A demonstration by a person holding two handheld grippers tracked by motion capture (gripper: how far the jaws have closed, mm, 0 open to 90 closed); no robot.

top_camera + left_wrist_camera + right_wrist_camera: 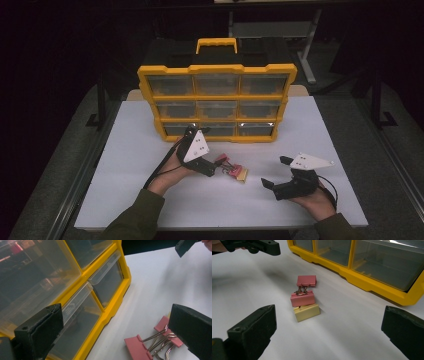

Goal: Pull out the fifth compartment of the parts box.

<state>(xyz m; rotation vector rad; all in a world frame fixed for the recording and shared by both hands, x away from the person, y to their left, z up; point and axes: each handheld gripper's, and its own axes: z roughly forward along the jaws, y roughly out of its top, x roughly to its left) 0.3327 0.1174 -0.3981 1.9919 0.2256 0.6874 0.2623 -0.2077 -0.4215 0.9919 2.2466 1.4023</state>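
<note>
Clips lie in a short row on the white table [150,200]: two pink binder clips [303,291] and a yellow binder clip [307,312], touching one another. They rest ahead of the right gripper [329,335], between its widely parted, empty jaws. The left gripper [115,335] also stands spread and empty, one jaw over the clips, the other before the yellow drawer cabinet [217,97], which stands upright beyond both. Around the table the room is dark, with a grey floor.
</note>
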